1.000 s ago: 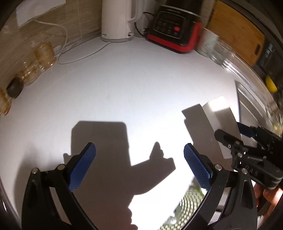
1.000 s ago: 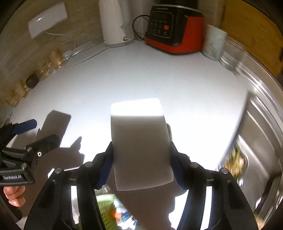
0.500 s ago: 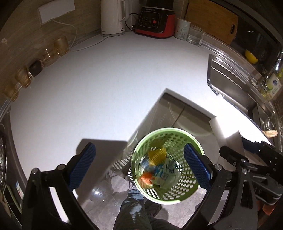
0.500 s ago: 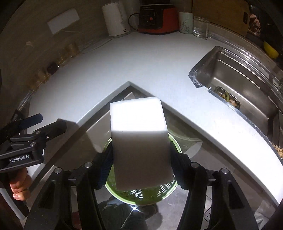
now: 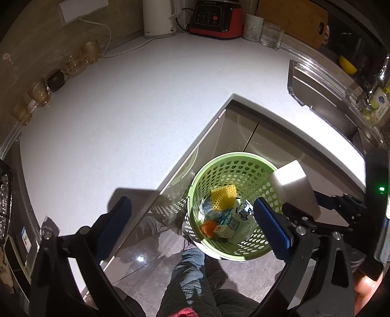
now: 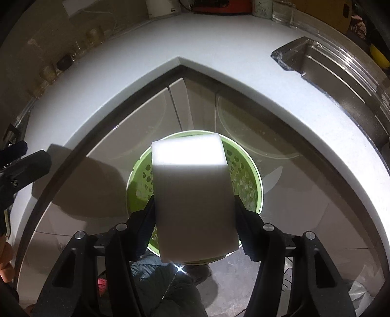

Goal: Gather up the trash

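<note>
My right gripper [image 6: 195,219] is shut on a white sponge block [image 6: 192,195], its pads pressing both long sides. The block hangs straight over a green perforated bin [image 6: 253,178] on the floor below the counter corner. In the left wrist view the same white sponge block [image 5: 295,190] sits over the right rim of the green bin [image 5: 219,170], which holds a yellow sponge [image 5: 223,197], small cartons and an orange scrap. My left gripper [image 5: 192,224] is open and holds nothing, spread over the counter edge and the bin's left side.
The white L-shaped counter [image 5: 121,109] wraps the corner, with a kettle [image 5: 158,17], a red cooker [image 5: 214,19], a mug and glasses at the back. A steel sink [image 6: 341,80] lies to the right. A person's legs [image 5: 195,280] stand on the grey floor beside the bin.
Both grippers have drawn back from over the counter to beyond its edge. The green bin came into view, and the held white block now hangs right above it.
</note>
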The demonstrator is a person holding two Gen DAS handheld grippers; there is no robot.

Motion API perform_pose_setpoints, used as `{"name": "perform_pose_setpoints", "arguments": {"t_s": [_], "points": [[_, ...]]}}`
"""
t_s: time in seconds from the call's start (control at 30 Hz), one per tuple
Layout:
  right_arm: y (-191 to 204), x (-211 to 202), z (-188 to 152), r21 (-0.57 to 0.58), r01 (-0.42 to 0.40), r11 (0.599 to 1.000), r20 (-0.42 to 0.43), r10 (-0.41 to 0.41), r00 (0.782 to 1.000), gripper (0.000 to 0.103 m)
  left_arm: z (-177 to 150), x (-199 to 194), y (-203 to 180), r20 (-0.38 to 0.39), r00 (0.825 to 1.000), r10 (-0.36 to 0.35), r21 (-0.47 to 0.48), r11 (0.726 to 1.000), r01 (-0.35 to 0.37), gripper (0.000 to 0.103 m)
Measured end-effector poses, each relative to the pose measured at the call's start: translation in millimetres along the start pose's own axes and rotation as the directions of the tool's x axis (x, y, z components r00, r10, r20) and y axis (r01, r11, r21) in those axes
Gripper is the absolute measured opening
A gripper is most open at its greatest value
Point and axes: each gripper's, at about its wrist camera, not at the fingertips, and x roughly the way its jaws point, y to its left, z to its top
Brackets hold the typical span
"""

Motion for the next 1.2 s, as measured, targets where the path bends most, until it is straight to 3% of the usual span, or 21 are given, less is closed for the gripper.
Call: {"name": "perform_pose_setpoints", "arguments": {"t_s": [0.17,0.3,0.47,0.7,0.93,1.2], "points": [[1.8,42.6,-3.1,0.002,0.011,1.0,-0.087,-0.011,0.996,0.063,-4.7,17.9,0.5,-0.044,0.999,0.006,0.008,1.0,-0.005,0.095],[3.2,78.9,-6.4,0.004,0.035,0.999,-0.167,-0.034,0.985,0.082,-5.7,29.4,-0.3,-0.075,0.997,0.006,0.012,1.0,-0.005,0.095],[1.4,88.2,-11.7,0.005,0.059,0.998,-0.198,-0.057,0.978,0.091,-1.8,35.4,0.6,-0.091,0.996,0.001,0.014,1.0,0.001,0.095],[-8.1,35.1,1.5,0.028,0.104,0.994,-0.096,-0.101,0.99,0.099,2.6,33.2,-1.3,-0.085,0.996,-0.006,0.013,1.0,0.007,0.095],[-10.1,-45.4,9.2,0.05,0.158,0.986,0.057,-0.161,0.985,0.101,6.7,5.4,-2.5,-0.012,1.0,-0.001,0.003,1.0,0.001,0.095],[-4.0,-92.7,1.5,0.056,0.13,0.99,0.154,-0.137,0.978,0.101,2.3,-29.8,-2.4,0.068,0.998,0.004,-0.009,1.0,-0.003,0.095]]}}
